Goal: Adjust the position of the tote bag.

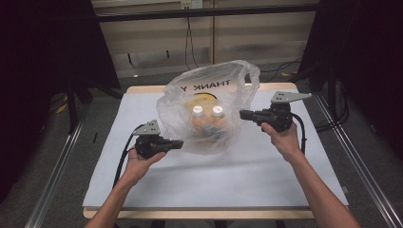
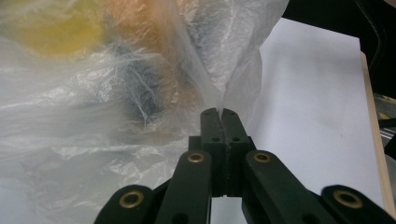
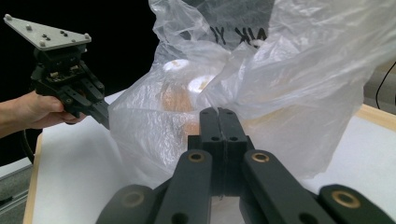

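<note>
Two grippers work a thin plastic bag (image 1: 209, 107) on the worktop (image 1: 214, 175). Left gripper (image 2: 218, 112) is clenched on a fold of film just ahead; right gripper (image 3: 218, 112) is clenched at the bag's side, apparently pinching film. Likely next: spread the mouth to reach the white-capped bottles (image 1: 206, 110).

Overhead view and close claw views share the bag (image 1: 209, 111).
</note>
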`<state>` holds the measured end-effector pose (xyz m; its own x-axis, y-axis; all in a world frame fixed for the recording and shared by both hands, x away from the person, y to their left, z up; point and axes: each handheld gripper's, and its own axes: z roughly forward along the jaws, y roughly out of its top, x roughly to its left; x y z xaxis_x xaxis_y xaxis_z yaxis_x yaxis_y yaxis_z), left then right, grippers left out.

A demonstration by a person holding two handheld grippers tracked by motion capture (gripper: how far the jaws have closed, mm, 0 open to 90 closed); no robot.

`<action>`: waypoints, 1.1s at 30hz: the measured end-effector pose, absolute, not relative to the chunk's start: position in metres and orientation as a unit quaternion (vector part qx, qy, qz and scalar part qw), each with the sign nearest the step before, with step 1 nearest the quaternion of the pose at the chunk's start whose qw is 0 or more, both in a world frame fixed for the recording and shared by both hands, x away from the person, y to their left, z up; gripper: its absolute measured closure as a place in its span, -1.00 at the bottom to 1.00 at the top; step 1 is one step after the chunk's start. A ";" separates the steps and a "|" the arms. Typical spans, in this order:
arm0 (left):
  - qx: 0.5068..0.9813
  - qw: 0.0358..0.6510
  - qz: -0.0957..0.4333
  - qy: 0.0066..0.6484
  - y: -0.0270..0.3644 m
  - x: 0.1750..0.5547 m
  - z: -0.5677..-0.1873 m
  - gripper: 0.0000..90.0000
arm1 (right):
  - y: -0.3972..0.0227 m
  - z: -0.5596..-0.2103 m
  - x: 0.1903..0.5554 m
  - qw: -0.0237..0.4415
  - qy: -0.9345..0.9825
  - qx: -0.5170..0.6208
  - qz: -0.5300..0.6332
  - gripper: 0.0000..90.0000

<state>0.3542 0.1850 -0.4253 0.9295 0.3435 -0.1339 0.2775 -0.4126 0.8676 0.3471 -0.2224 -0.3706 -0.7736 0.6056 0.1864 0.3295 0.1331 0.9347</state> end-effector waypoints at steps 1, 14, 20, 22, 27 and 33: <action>0.839 0.511 0.030 0.187 0.186 0.353 -0.427 1.00 | -0.223 -0.372 0.345 0.118 0.744 0.316 0.577 1.00; 0.857 0.475 0.018 0.199 0.184 0.353 -0.452 1.00 | -0.221 -0.396 0.322 0.098 0.758 0.312 0.565 1.00; 0.867 0.454 0.006 0.203 0.179 0.354 -0.466 1.00 | -0.222 -0.418 0.311 0.082 0.773 0.318 0.542 1.00; 0.872 0.445 0.004 0.204 0.176 0.354 -0.471 1.00 | -0.222 -0.422 0.309 0.081 0.776 0.320 0.538 1.00; 0.880 0.428 -0.001 0.205 0.172 0.352 -0.477 1.00 | -0.218 -0.431 0.303 0.071 0.788 0.319 0.522 1.00; 0.885 0.417 -0.002 0.208 0.173 0.352 -0.483 1.00 | -0.214 -0.446 0.296 0.054 0.800 0.317 0.507 1.00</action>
<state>0.3522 0.1732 -0.4826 0.9133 0.3670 -0.1764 0.3696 -0.5653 0.7375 0.2965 -0.2139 -0.4458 -0.7935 0.5612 0.2353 0.4526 0.2857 0.8447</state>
